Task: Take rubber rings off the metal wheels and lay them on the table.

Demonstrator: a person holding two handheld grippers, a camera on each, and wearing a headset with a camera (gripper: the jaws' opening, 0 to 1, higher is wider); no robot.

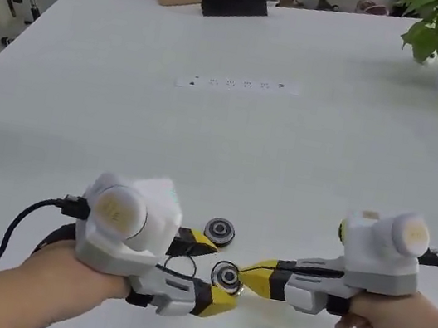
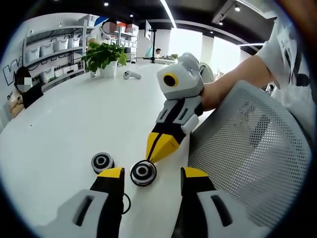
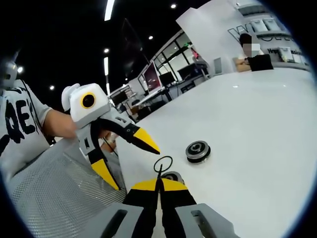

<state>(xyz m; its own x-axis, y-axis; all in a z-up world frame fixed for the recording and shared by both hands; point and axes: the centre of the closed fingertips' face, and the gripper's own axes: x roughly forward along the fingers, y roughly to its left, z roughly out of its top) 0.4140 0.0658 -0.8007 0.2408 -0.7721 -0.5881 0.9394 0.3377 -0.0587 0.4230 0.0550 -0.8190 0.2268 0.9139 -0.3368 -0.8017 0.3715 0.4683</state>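
Pinching a thin black rubber ring [image 3: 163, 164] in closed jaws just above the near metal wheel [image 3: 172, 177] by the front edge of the table [image 1: 205, 145], the right gripper [image 3: 159, 182] holds what looks light, limp and stretchy, best nipped along its band, while the left gripper [image 2: 152, 172] gapes open around that wheel.

The left tool [image 2: 151, 171] is showing a body of matt, pale grey plastic, its parted jaws ending in smooth yellow and black plastic. Between them a round metal wheel [image 2: 143, 173] is gleaming at its polished silver hub, inside a dull black rubber band. The right tool [image 3: 159, 180], of the same plastic, is pinching a thin black rubber ring [image 3: 163, 164] with a matt look. Under both tools the white desk [image 1: 205, 145] is looking smooth and faintly satin. Beside the left tool, a grey mesh chair back [image 2: 247, 148] is showing coarse open weave.
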